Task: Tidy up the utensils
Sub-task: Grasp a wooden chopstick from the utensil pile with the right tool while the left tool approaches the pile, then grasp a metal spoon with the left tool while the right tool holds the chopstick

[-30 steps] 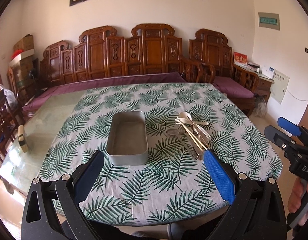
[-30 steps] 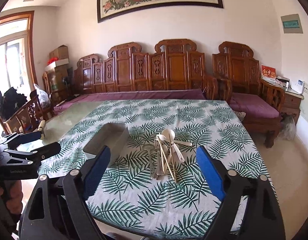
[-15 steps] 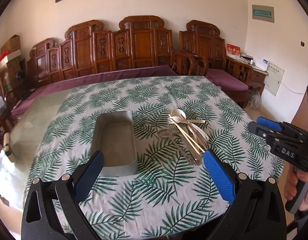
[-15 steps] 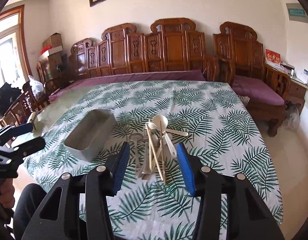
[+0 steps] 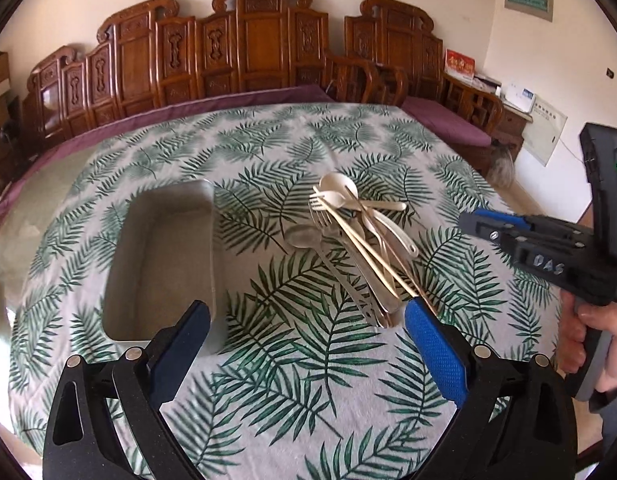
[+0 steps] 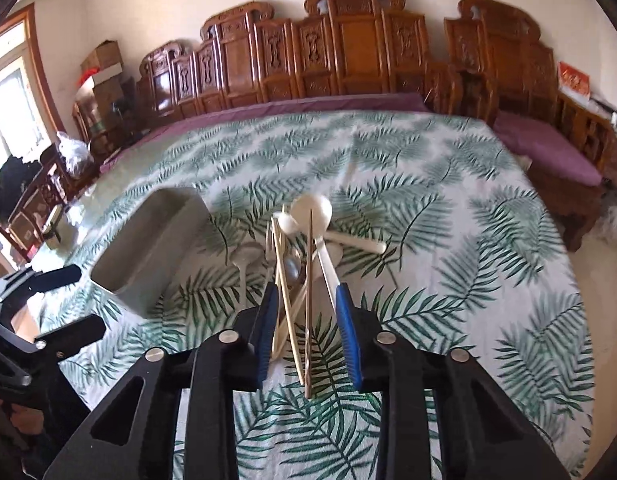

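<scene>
A bench [image 5: 292, 360] under a palm-leaf cloth is being shown in both wrist views, with a grey tin [image 5: 164, 256] lying left of a heap of utensils [image 5: 356, 240]; a strip of bare cloth is being left between the two, and much open cloth is lying beyond them toward the far edge, where a carved sofa [image 5: 260, 52] is standing against the wall. The near edge is being hidden under the jaws. The left gripper [image 5: 308, 332] is being held with its jaws spread wide over empty cloth, its left pad overlapping the tin's near right corner in the view, and nothing is being pinched. The right gripper [image 6: 308, 320] is being held over the near ends of the chopsticks [image 6: 304, 300] and a white spoon [image 6: 320, 240]; its jaws have just been closing around those handles, which are lying between the blue pads, though whether the pads are pressing them cannot be told. Compared with a second ago, both grippers are being seen lower and closer to the heap, and the wall picture is almost cropped out above.
</scene>
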The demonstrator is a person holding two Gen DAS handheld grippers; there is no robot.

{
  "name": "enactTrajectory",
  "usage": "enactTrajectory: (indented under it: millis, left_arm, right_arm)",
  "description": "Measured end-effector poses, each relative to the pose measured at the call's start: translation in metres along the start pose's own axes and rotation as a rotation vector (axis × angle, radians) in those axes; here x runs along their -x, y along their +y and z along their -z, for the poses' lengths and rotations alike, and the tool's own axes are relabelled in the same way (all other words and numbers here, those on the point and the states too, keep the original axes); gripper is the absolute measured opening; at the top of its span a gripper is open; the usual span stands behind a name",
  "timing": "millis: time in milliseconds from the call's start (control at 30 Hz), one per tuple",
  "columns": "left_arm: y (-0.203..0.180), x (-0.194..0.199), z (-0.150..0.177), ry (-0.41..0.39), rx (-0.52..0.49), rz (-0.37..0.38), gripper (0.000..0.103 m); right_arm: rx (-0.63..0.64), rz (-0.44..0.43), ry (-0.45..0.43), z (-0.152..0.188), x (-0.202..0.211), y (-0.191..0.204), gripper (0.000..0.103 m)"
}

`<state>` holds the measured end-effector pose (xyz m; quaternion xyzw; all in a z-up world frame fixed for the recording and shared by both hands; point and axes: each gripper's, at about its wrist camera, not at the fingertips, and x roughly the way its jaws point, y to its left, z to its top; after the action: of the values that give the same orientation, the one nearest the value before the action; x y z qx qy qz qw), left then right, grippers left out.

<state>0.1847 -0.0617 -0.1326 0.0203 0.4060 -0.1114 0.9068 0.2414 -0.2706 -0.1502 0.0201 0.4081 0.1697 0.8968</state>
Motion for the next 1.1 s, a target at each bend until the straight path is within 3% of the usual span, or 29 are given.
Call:
enactTrajectory:
  millis: [67,133,467,533,700,1100]
  left_arm:
    - [0.0,-0.009,0.001,0.023,0.002,0.007,0.087]
    - [-0.002,-0.017,0.004,0.043,-0.005,0.005,0.085]
    - [-0.002,-0.048,0.014,0.111,0.023,0.027,0.074]
    - [-0.005,-0.054,0.013,0.121,0.025,0.025,0.072]
    - [-0.011,-0.069,0.005,0.132,0.015,0.032,0.067]
    - [-0.006,-0.135,-0.026,0.22,0.09,0.02,0.049]
  right_arm:
    - [-0.005,-0.07,0.083,0.006,-0.023,-0.003,0.029]
    - [0.003,-0.051,0.126,0.013,-0.039,-0.005,0.022]
    - [-0.001,-0.066,0.192,0.022,-0.082,-0.012,0.022]
    - [-0.001,-0.047,0.207,0.022,-0.091,-0.015,0.016]
    - [-0.002,-0.049,0.212,0.02,-0.092,-0.022,0.006]
    - [0.024,-0.032,0.139,0.016,-0.058,-0.018,0.006]
